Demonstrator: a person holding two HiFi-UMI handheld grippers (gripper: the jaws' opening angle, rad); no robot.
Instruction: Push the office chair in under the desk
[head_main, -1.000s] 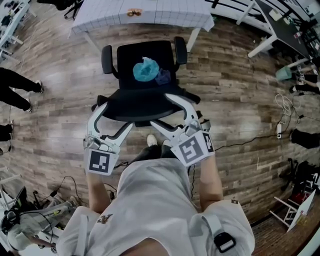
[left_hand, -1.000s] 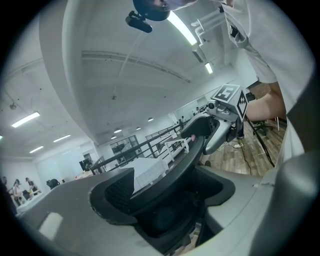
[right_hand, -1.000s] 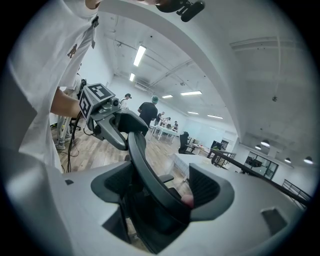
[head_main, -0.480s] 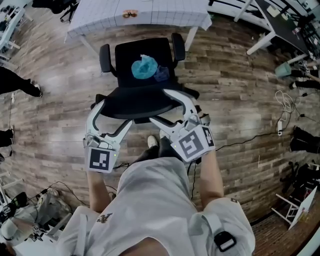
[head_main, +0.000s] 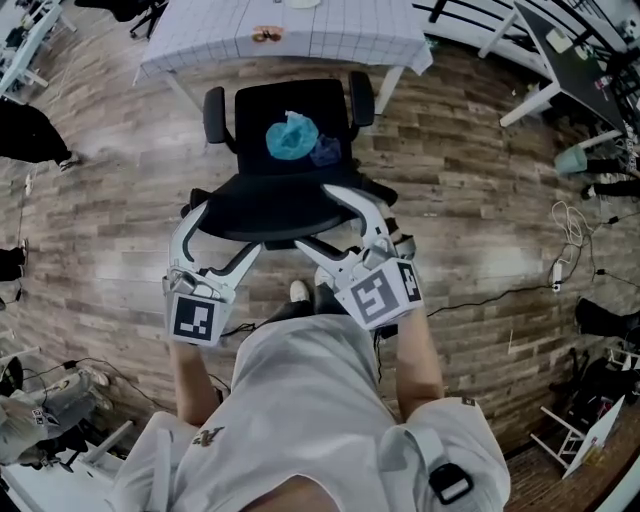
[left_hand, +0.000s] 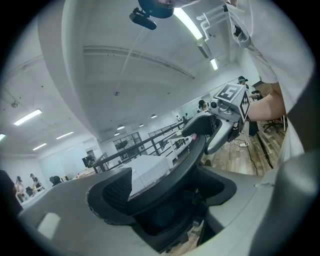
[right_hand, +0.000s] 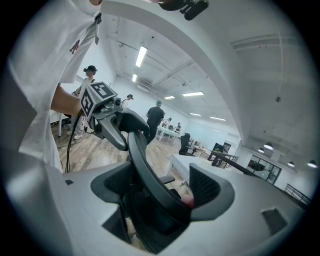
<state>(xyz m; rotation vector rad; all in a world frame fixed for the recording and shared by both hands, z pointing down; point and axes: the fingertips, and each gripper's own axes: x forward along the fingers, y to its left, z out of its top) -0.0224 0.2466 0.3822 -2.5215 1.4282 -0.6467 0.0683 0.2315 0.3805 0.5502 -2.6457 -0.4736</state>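
Evidently, the left gripper (head_main: 228, 232) and right gripper (head_main: 318, 216) are held wide open astride the backrest rim of the black mesh office chair (head_main: 262, 115), which is parked just before the white grid-cloth desk (head_main: 335, 35). The push-in is judged in hand, and a straight forward shove is called for.

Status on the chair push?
Left gripper and right gripper open, straddling backrest top; left jaws just opened wider. Office chair faces desk, not yet under. Nothing seen between them; teal bundle on seat.
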